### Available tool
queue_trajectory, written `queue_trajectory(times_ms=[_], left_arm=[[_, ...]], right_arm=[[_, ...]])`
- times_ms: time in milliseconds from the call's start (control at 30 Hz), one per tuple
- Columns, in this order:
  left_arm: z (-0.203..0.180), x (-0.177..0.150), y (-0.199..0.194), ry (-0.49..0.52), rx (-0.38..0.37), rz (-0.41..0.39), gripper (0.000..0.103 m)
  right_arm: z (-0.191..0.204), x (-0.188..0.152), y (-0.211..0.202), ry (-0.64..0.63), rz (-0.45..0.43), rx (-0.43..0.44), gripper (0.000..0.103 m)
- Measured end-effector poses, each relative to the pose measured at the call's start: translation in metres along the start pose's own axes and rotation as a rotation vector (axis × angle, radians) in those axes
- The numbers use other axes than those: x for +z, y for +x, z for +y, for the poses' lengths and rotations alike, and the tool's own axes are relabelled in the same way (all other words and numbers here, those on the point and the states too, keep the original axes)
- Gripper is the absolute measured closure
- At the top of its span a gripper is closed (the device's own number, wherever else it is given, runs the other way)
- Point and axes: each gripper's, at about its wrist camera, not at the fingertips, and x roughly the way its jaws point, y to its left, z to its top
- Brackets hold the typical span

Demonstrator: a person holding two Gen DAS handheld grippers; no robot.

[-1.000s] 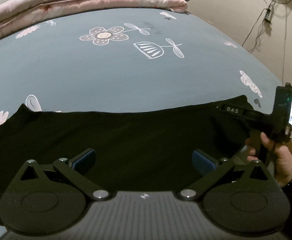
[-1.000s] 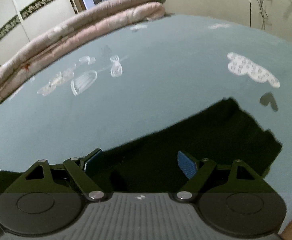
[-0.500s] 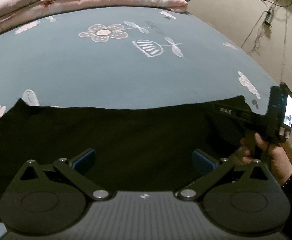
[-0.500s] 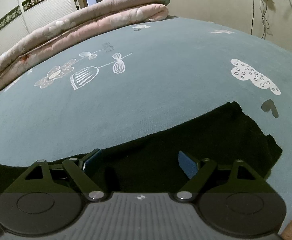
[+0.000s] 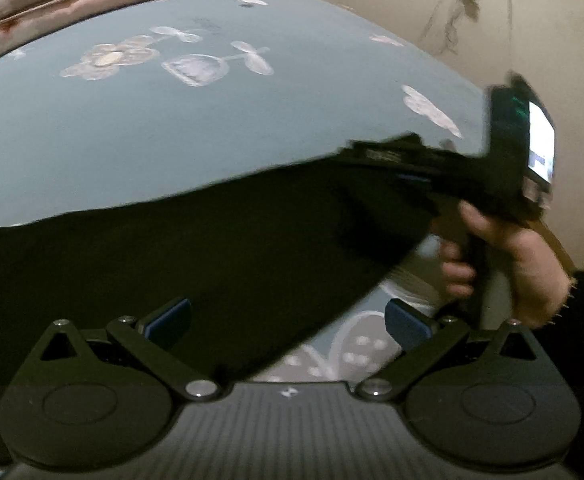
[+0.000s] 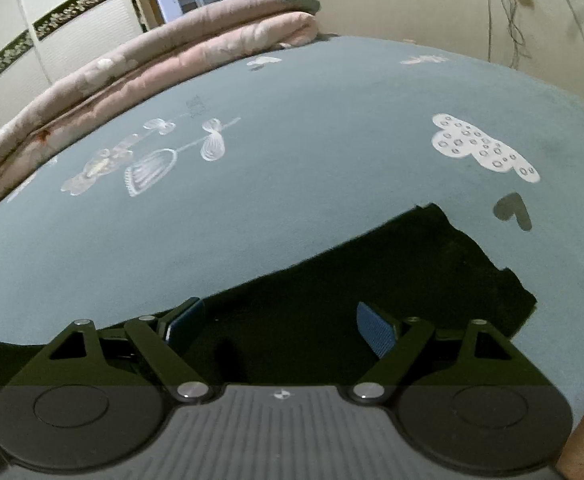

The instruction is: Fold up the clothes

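Black cloth [image 5: 212, 248] lies flat across the teal bedsheet [image 5: 172, 132]. The left gripper [image 5: 288, 320] hovers over its near edge, jaws wide, holding nothing. The right gripper [image 6: 280, 320], also spread wide and empty, hangs above the cloth's end; its label is too blurred to read.

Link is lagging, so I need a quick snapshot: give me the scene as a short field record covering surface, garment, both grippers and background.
surface: grey-blue bed sheet with white flower prints
garment: black garment spread flat across the near part of the sheet, one end in the right wrist view
left gripper: jaws open, nothing between the pads, garment edge below
right gripper: jaws open above the black cloth, not gripping it
right hand: on the gripper's handle, seen from the left wrist view
background: folded pink quilt at the far edge of the bed
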Motion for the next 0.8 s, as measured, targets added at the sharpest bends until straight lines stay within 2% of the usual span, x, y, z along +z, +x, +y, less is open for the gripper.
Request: queue_trajectory(times_ms=[100,267,333,433,500,600,700,800], left_arm=[[0.045,0.003,-0.015,-0.079,0.089,-0.041,0.001],[0.133,0.002,-0.035,-0.297,0.314,-0.068,0.001],[0.152,-0.001,-0.037,-0.359,0.355,-0.058,0.001],[0.164,-0.007,-0.038,-0.392,0.355,-0.052,0.001],[0.164,-0.009,-0.035,-0.373,0.342,-0.046,0.001],[0.162,-0.009,-0.032,-0.349,0.337,-0.031,0.001],[0.163,-0.011,-0.031,-0.341,0.345,-0.025,0.001],[0.163,-0.013,-0.032,-0.354,0.352,-0.022,0.001]], right_arm=[[0.013,-0.002,-0.007,-0.076,-0.029,0.042,0.017],[0.041,-0.013,-0.022,-0.294,-0.058,0.112,0.029],[0.052,-0.018,-0.027,-0.373,-0.045,0.165,0.034],[0.071,-0.027,-0.039,-0.481,-0.026,0.257,0.047],[0.085,-0.032,-0.049,-0.58,-0.009,0.319,0.053],[0.106,-0.042,-0.063,-0.743,0.024,0.421,0.057],[0.122,-0.055,-0.075,-0.97,0.083,0.514,0.068],[0.133,-0.067,-0.081,-1.198,0.124,0.559,0.07]])
